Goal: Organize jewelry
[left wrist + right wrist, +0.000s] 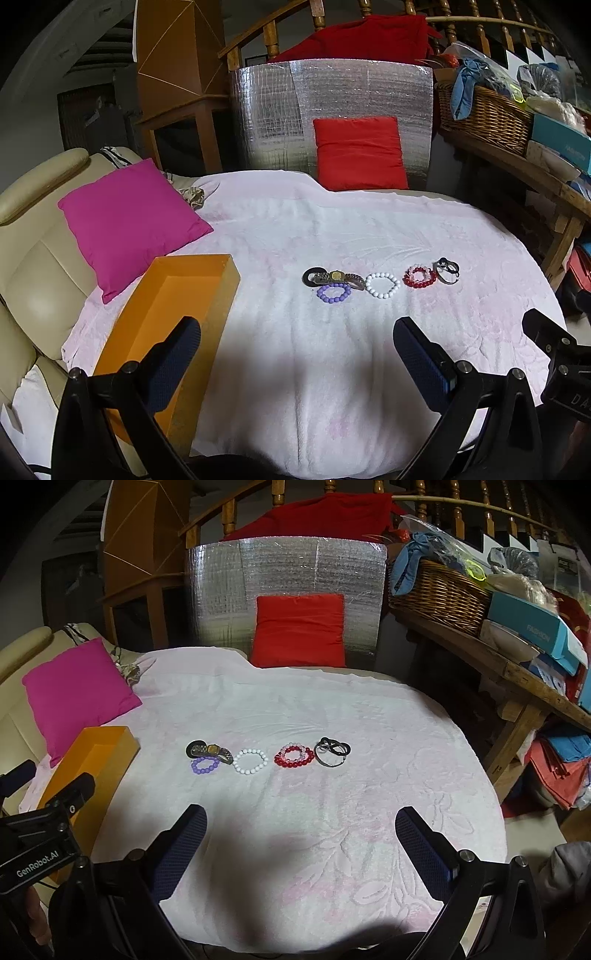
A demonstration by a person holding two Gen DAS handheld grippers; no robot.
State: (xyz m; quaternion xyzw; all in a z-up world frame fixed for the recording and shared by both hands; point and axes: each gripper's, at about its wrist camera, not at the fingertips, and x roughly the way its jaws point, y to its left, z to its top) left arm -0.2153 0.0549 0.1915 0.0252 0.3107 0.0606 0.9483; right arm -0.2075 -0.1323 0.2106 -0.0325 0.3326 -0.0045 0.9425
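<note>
A row of jewelry lies on the pale pink blanket [332,812]: a wristwatch [337,276] over a black ring, a purple bead bracelet [333,292], a white bead bracelet [383,285], red and pink bead bracelets [419,276], and dark and silver bangles [448,270]. The same row shows in the right wrist view, from the purple bracelet [204,765] to the bangles [332,753]. An open orange box [173,314] sits at the left. My left gripper [297,350] is open, short of the row, with its left finger over the box. My right gripper [301,843] is open and empty too.
A magenta cushion [129,221] lies beside the box on a cream sofa [33,258]. A red cushion [360,153] leans on a silver foil panel [280,107] at the back. A wooden bench [517,672] with a wicker basket [439,594] and boxes stands at the right.
</note>
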